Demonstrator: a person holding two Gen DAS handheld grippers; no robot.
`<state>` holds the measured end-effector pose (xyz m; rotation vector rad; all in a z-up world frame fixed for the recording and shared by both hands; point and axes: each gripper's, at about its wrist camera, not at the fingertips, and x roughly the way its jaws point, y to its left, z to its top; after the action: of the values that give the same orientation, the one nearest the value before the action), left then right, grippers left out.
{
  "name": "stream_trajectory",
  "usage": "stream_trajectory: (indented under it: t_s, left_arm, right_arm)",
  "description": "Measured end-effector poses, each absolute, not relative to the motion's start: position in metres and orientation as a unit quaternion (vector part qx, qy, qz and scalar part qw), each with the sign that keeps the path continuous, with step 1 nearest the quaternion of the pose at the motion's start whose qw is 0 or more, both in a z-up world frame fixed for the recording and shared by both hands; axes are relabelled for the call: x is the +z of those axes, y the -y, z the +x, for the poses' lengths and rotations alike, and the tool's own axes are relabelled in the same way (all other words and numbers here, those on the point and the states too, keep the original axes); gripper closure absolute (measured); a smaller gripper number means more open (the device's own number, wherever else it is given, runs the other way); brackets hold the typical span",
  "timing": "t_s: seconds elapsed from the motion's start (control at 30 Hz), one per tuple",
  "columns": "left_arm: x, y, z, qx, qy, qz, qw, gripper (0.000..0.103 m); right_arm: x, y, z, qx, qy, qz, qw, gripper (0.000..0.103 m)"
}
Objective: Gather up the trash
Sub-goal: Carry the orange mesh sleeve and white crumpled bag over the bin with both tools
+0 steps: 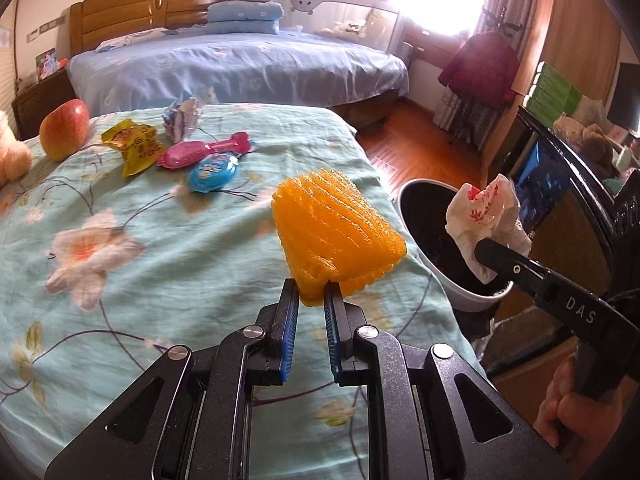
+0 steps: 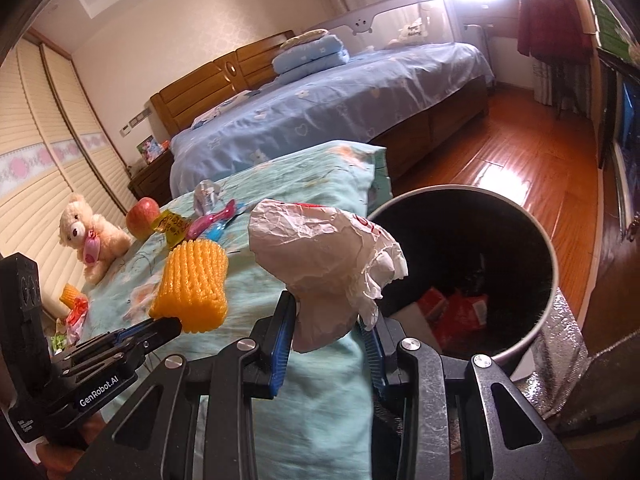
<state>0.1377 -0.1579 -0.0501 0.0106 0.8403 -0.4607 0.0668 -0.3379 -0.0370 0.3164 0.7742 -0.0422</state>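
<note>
Left gripper (image 1: 311, 294): jaws clenched on the orange foam net (image 1: 336, 232), held above the bed (image 1: 120, 280).
Right gripper (image 2: 330, 320): jaws grasping crumpled white paper (image 2: 320, 264) near the bin's rim.
Bin (image 2: 548, 280): beside the bed, some trash inside.
Advice: bring each piece fully over the opening before letting go.
Farther: wrappers (image 1: 134, 146) left on the bed.

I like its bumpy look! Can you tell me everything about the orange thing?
The orange foam net is a soft, ribbed sleeve, like fruit wrapping, slightly squashed. The left hand-held gripper pinches its lower edge, holding it up over the flowery bedspread, beside the bin. Nothing else touches it.
</note>
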Motion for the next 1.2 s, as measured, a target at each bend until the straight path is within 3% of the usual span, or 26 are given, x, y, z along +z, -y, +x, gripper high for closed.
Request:
stream_trajectory:
  t_s: [1.2]
  left_arm:
    - [-0.052,0.229,0.142,-0.28,-0.403,0.064,0.869,0.091]
  right_arm:
    - [-0.048,0.397,0.057,-0.078,-0.384,0.158,0.907,0.07]
